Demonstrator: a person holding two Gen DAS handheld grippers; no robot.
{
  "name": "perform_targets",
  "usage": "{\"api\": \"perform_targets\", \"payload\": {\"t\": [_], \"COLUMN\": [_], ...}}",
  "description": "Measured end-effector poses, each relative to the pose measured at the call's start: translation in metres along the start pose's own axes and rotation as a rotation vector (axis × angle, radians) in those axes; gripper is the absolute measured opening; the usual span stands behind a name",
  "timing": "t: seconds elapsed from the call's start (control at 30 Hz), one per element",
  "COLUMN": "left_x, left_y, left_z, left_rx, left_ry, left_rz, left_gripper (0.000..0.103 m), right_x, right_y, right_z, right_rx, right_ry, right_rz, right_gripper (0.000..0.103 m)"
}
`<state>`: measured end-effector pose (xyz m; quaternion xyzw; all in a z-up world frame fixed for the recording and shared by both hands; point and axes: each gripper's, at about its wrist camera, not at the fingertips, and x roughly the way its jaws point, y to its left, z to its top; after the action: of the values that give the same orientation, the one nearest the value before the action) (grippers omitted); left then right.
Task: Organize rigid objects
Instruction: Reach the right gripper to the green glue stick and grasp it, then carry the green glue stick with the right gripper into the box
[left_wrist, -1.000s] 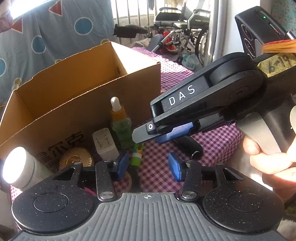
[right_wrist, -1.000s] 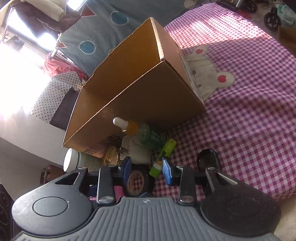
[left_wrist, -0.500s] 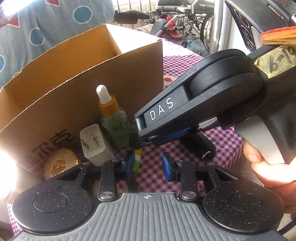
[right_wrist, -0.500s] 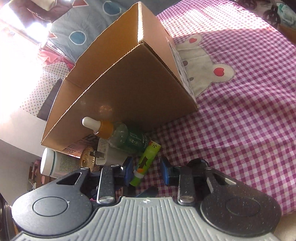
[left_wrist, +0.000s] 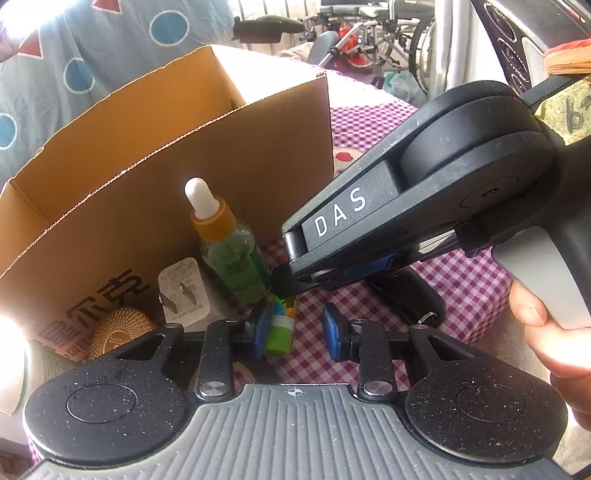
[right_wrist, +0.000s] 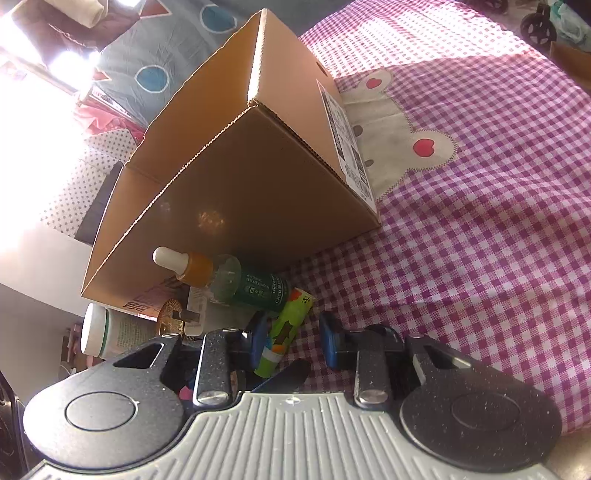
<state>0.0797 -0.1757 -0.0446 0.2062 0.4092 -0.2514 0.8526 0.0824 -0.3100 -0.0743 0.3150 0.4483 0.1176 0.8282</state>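
Both grippers, left (left_wrist: 295, 328) and right (right_wrist: 293, 341), hang with jaws parted and empty over a green tube (right_wrist: 286, 326) lying on the checked cloth (right_wrist: 461, 258) beside a dropper bottle (right_wrist: 236, 282), before an open cardboard box (right_wrist: 240, 177).

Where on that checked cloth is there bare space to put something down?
To the right of the brown cardboard box, the pink checked cloth lies bare. In front of the box it is crowded: green glass dropper bottle, lime-green tube, white jar.
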Motion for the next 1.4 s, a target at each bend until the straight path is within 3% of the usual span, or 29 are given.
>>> {"api": "perform_targets", "payload": {"t": [0.23,0.5,0.67,0.9,1.2,1.4], "left_x": [0.009,0.007,-0.005,-0.036,-0.096,-0.129], "left_y": [-0.003,-0.002,-0.001,0.001,0.008,0.039], "left_z": [0.007,0.005,-0.003,-0.017,-0.019,-0.003], "left_rx": [-0.004,-0.028,-0.035,-0.023,-0.016,-0.062], "left_ry": [0.020,0.006,-0.033,-0.099,-0.248,-0.334], "left_rz": [0.000,-0.016,-0.021,-0.027,0.002,0.085], "left_gripper": [0.017,0.015,0.015,0.015,0.015,0.015], "right_x": [0.008,0.009,-0.001,-0.027,-0.078,-0.085], "right_y": [0.004,-0.001,-0.004,0.005,0.057,0.117], "right_z": [0.002,0.001,-0.005,-0.021,-0.032,0.002], "right_rx": [-0.001,0.039,0.070,0.063,-0.062,-0.223], "right_ry": [0.001,-0.006,-0.030,-0.092,-0.219,-0.261], "right_rz": [0.005,0.013,0.035,0.062,0.087,0.154], "right_gripper": [0.033,0.029,0.020,0.020,0.020,0.020]}}
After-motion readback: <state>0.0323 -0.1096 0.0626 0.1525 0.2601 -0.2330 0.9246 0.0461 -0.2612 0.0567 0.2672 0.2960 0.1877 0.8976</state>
